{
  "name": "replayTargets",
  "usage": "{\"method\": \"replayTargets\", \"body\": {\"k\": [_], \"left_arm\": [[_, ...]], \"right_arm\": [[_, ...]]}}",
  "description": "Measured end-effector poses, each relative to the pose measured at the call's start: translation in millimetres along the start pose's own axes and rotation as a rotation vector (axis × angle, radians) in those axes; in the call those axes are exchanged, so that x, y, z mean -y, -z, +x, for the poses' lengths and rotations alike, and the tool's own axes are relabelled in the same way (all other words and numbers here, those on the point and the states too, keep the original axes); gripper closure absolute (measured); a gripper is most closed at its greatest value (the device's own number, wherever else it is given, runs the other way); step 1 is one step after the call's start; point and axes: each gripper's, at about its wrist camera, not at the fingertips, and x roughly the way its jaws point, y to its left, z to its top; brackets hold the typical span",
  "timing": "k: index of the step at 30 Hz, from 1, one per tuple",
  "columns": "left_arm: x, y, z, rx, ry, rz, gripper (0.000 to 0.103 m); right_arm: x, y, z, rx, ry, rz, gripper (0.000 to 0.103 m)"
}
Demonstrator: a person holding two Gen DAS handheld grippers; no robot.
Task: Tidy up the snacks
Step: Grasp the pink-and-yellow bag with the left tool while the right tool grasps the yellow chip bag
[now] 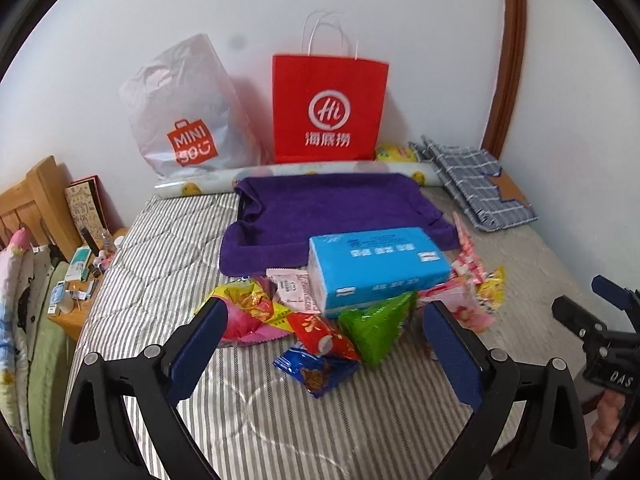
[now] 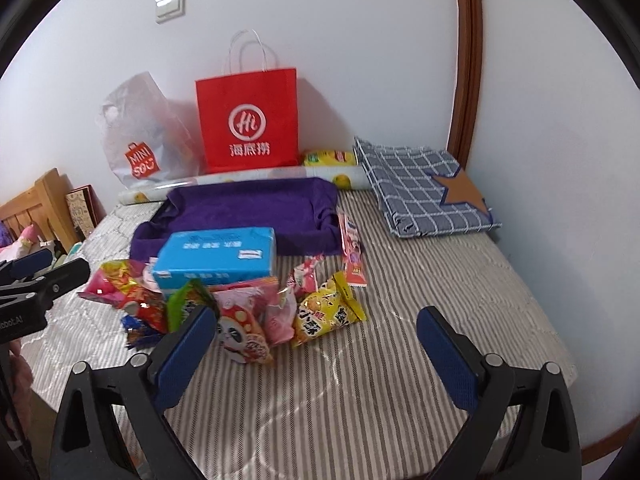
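The snack pile (image 1: 320, 320) lies just ahead of both wide-open, empty grippers, closest to the left gripper (image 1: 320, 344).

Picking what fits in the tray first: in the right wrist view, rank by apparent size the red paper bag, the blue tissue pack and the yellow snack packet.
1. red paper bag
2. blue tissue pack
3. yellow snack packet, though nearest the camera.

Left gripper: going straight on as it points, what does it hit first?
Likely the red snack packet and crinkly green triangular packet centred between its open fingers, ahead of the blue tissue pack; depth uncertain.
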Motion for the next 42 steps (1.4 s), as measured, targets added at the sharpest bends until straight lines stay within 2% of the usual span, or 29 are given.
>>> {"method": "replayTargets", "body": {"k": [2,4,7,14,18,25,29,32,36,42], "left_arm": [[-5,-2,14,-0.032,0.007,-0.009,0.005],[-10,-4,25,-0.050,-0.002,-0.023,0.006],[-18,-8,42,-0.089,0.002,-0.039,0.007],[-35,-9,79,-0.175,0.021,-0.086,0.008],[-45,-7,98,-0.221,0.031,-0.115,0.013],[-49,-11,104,-0.230,0.038,-0.108,0.013],[-53,-13,105,-0.236,0.047,-0.112,0.013],[-54,-13,104,-0.241,0.055,-0.109,0.013],[-59,-13,99,-0.240,0.031,-0.108,0.013],[-75,-11,96,-0.248,0.020,-0.147,0.013]], "right_arm": [[5,1,17,-0.036,0.006,0.005,0.009],[11,2,35,-0.070,0.014,0.016,0.021],[22,3,58,-0.107,0.010,0.051,0.024],[32,6,100,-0.164,-0.014,0.072,0.025],[34,9,120,-0.198,-0.027,0.093,0.025],[39,12,142,-0.230,-0.098,0.153,0.025],[33,12,156,-0.269,-0.085,0.121,0.022],[28,12,157,-0.250,-0.066,0.091,0.021],[31,13,155,-0.231,-0.074,0.102,0.030],[35,13,143,-0.197,-0.057,0.099,0.031]]}}
